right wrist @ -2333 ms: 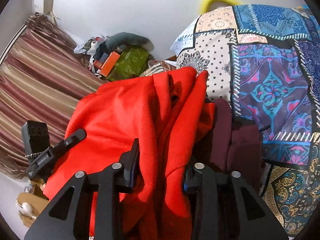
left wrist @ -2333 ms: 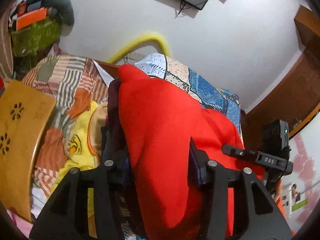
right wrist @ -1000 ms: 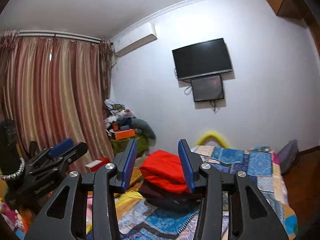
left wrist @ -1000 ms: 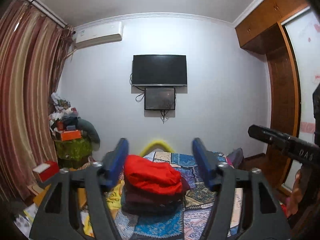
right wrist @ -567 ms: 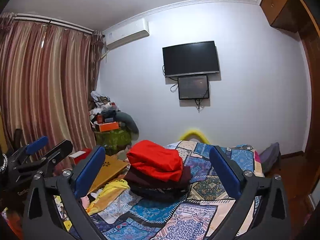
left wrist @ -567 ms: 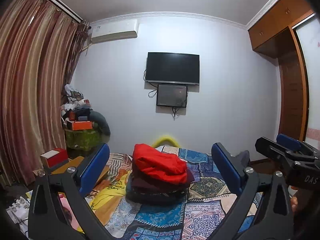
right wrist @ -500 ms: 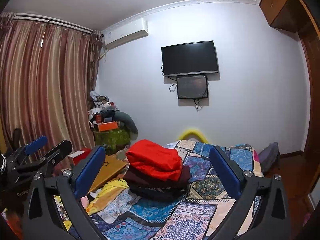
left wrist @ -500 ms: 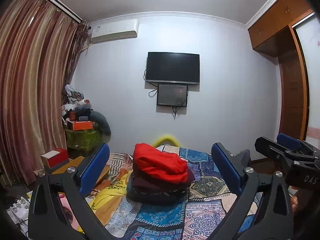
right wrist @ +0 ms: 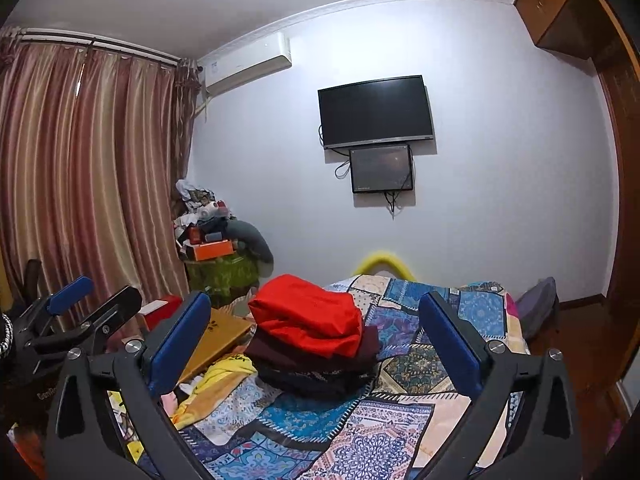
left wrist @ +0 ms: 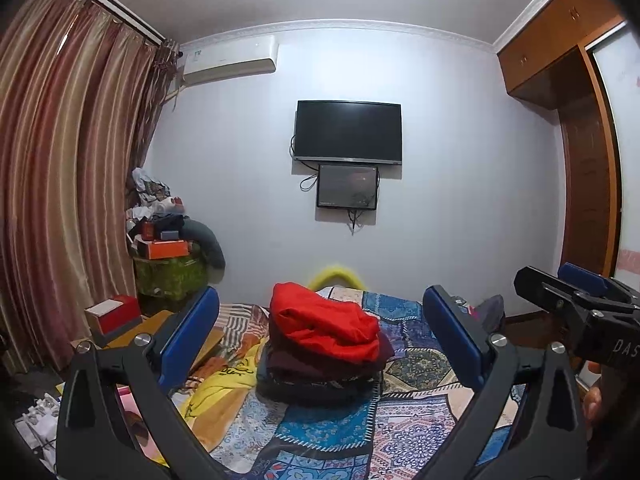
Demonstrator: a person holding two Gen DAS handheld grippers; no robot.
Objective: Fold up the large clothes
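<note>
A folded red garment (left wrist: pixel 324 322) tops a stack of dark folded clothes (left wrist: pixel 320 376) on the patchwork bedspread (left wrist: pixel 416 364). My left gripper (left wrist: pixel 320 296) is held back from the stack, roughly level, open, its blue pads (left wrist: pixel 188 332) wide apart with nothing between them. In the right wrist view the same red garment (right wrist: pixel 308 314) and dark stack (right wrist: pixel 316 372) lie beyond my right gripper (right wrist: pixel 313 298), which is also open and empty. Each view catches the other gripper at its edge: the right one (left wrist: pixel 576 304) and the left one (right wrist: pixel 80 312).
A loose yellow garment (left wrist: pixel 224 384) and a wooden lap tray (right wrist: pixel 216 340) lie left of the stack. A red box (left wrist: pixel 114 316) and a cluttered green stand (left wrist: pixel 172 268) sit by the curtain (left wrist: pixel 60 200). A wardrobe (left wrist: pixel 588 184) lines the right wall.
Both grippers were shut on the red garment up close. They have let it go onto the stack, pulled back from the bed, and their jaws have spread wide. Little differs over the last half second.
</note>
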